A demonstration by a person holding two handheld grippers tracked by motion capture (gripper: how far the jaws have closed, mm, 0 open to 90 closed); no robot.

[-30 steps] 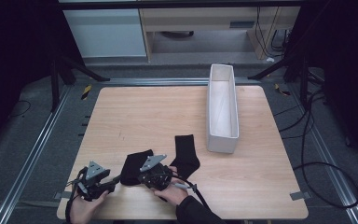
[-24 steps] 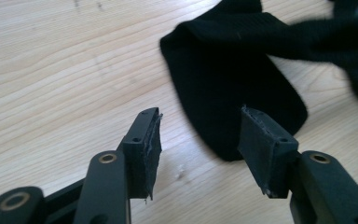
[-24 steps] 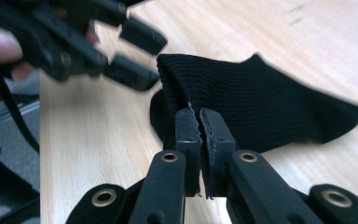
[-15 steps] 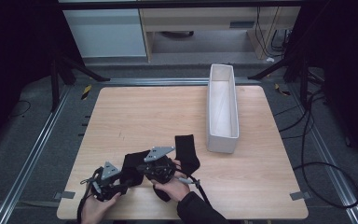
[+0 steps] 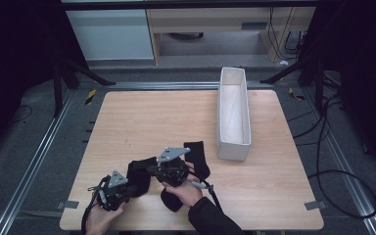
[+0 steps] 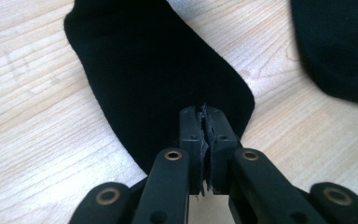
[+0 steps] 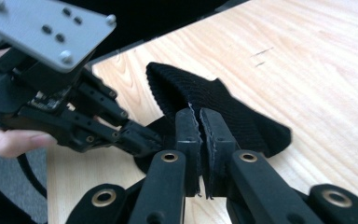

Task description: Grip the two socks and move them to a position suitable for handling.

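A black sock [image 5: 139, 172] lies near the table's front left, and both grippers are shut on it. My left gripper [image 5: 132, 187] pinches its near end; in the left gripper view the jaws [image 6: 204, 114] are closed on the black sock [image 6: 158, 70]. My right gripper [image 5: 151, 170] clamps the sock's right edge. The right gripper view has those jaws [image 7: 198, 116] nipping the raised, ribbed sock [image 7: 200, 95], with the left gripper [image 7: 142, 137] holding it from the left. A second black sock [image 5: 197, 155] lies just to the right, partly hidden under the right hand.
A long white bin [image 5: 233, 113] stands upright at the right of the wooden table [image 5: 156, 117]. Cables trail from both grippers toward the front edge. The second sock's edge [image 6: 340, 46] lies close to the right of the held one.
Both grippers have shifted right and a little farther from the front edge, carrying the sock with them. The sock now bunches up between the two sets of jaws.
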